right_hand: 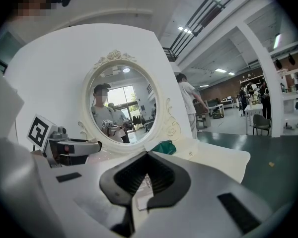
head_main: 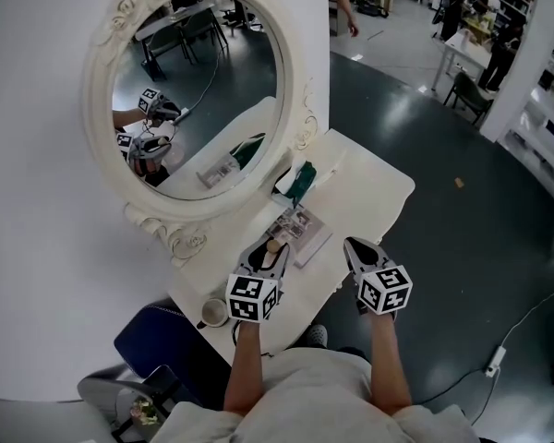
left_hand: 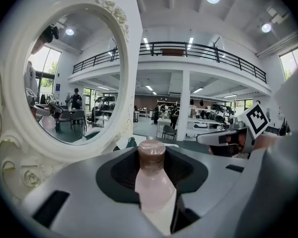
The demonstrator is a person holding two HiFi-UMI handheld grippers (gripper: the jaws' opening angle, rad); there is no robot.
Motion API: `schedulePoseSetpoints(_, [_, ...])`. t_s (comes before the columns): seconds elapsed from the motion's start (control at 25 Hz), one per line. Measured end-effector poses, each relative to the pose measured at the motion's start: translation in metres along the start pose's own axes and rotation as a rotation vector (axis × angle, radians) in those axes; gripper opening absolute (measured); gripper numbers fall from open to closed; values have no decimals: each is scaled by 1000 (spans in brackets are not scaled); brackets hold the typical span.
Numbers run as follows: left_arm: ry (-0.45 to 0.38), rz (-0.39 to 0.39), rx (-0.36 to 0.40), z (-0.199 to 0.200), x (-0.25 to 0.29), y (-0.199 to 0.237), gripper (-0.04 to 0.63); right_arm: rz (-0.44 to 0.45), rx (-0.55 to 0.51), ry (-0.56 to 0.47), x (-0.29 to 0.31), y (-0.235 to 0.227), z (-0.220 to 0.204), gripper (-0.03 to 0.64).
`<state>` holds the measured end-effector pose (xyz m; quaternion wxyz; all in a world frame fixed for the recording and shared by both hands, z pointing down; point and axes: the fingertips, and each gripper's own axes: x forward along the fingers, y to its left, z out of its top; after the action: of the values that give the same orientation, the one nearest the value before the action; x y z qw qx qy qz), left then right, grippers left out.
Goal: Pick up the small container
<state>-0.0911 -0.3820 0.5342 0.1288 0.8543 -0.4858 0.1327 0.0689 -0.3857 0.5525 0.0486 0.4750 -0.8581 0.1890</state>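
The small container (left_hand: 152, 182) is a pale pink bottle with a brown cap, standing upright between the jaws of my left gripper (left_hand: 152, 175), which is shut on its body. In the head view its cap (head_main: 272, 245) peeks out at the left gripper (head_main: 266, 255), over the white table (head_main: 379, 197) beside a booklet. I cannot tell whether the bottle rests on the table. My right gripper (head_main: 356, 248) hovers to the right over the table's near edge. Its jaws (right_hand: 138, 202) are shut with nothing between them.
A large oval mirror (head_main: 198, 90) in an ornate white frame leans on the wall behind the table. A booklet (head_main: 302, 231) and a green object (head_main: 302, 181) lie ahead of the grippers. A small cup (head_main: 212, 313) sits at the table's near left corner. A blue chair (head_main: 157, 340) stands below.
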Motion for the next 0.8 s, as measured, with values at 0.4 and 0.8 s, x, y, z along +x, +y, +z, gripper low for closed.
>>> schedulePoseSetpoints(0.4, [-32, -34, -1, -3, 4, -6, 160, -19, -6, 5, -2, -5, -1, 14])
schedulePoseSetpoints(0.8, [-26, -26, 5, -7, 1, -1, 160, -12, -5, 3, 1, 0, -1, 14])
